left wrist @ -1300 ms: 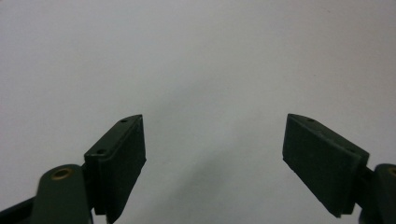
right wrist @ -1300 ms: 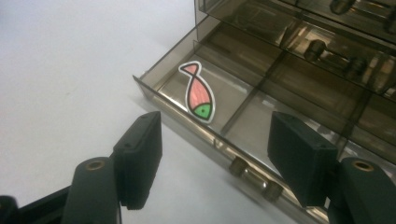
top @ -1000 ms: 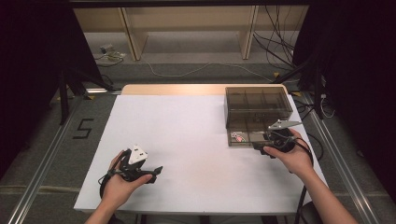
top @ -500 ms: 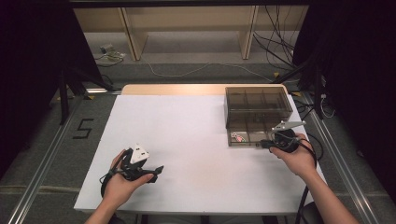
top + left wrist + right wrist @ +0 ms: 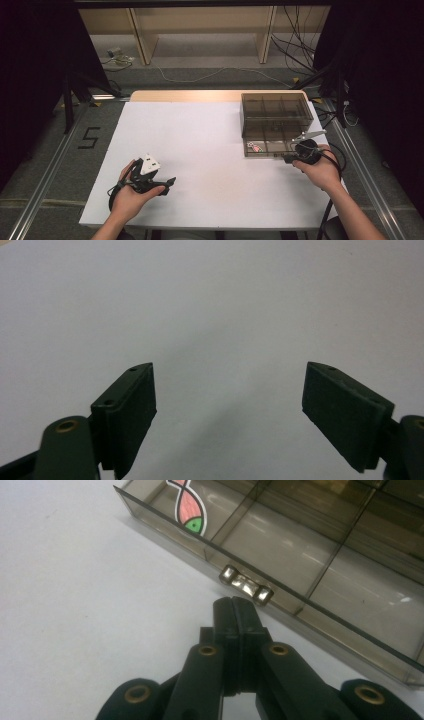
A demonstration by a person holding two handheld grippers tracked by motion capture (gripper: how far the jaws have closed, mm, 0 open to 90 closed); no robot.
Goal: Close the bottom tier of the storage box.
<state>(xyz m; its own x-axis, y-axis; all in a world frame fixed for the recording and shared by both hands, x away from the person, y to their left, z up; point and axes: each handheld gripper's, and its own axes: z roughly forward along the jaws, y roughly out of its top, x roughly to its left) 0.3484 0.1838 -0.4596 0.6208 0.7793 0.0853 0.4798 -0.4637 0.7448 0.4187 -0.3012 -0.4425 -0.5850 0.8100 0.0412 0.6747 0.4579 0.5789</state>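
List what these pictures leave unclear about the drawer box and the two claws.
- Drawer box: in the high view, its smoked lid dims the rear compartments, so their contents cannot be told.
- Fish sticker: the top edge of the right gripper view cuts off its upper part.
- Drawer handle: whether the shut right claw touches it is unclear; the claw tips cover the gap.
- Left claw: open over the white table; its height above it is unclear.

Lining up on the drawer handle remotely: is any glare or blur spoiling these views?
Right gripper view: glare streaks on the smoky transparent plastic drawer, small metal handle shiny and slightly soft, shut right gripper sharp. Left gripper view: evenly lit, soft shadows beneath the open left gripper. High view: white table bright, dark surroundings.
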